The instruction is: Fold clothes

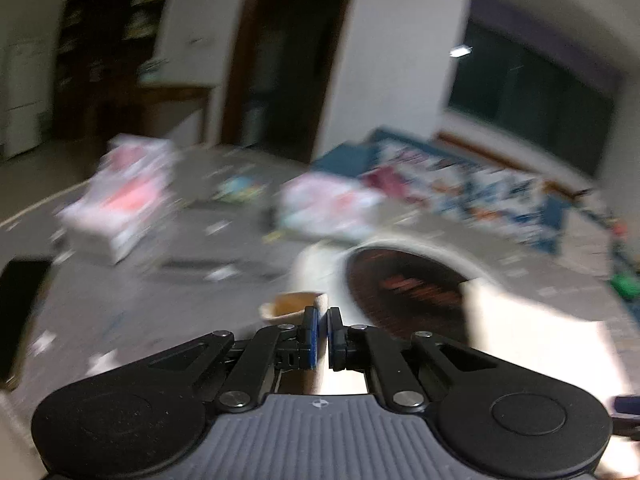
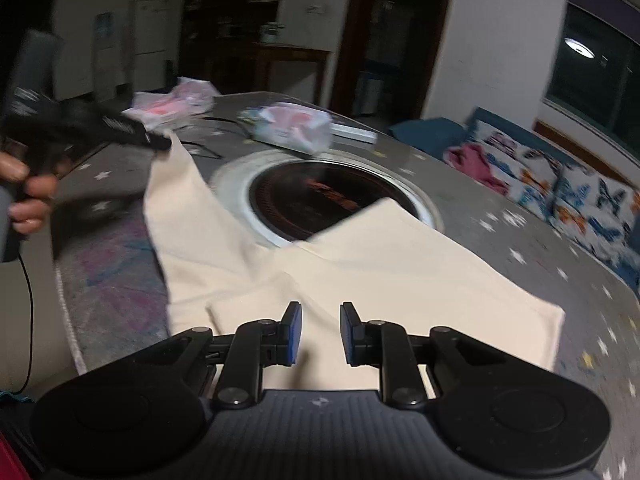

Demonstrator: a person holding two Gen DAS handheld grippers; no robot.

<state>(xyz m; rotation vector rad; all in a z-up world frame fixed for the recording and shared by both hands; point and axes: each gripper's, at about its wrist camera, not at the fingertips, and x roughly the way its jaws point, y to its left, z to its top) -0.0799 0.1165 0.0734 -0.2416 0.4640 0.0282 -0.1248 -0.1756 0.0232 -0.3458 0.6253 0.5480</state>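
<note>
A cream garment (image 2: 400, 276) lies spread on the grey star-patterned table, partly over the round black cooktop (image 2: 320, 196). In the right wrist view my right gripper (image 2: 320, 332) hovers open just above the garment's near part, nothing between its blue pads. The left gripper (image 2: 160, 143), held by a hand (image 2: 28, 192), pinches a corner of the cloth and lifts it at the left. In the blurred left wrist view the left gripper (image 1: 322, 330) is shut on a cream fold (image 1: 316, 304), with more cream garment (image 1: 540, 340) at the right.
Plastic-wrapped packages (image 2: 172, 104) (image 2: 296, 124) and a cable lie on the table's far side. A sofa with butterfly cushions (image 2: 560, 192) and a pink cloth (image 2: 476, 160) stands to the right. The table edge (image 2: 68, 320) curves near the left.
</note>
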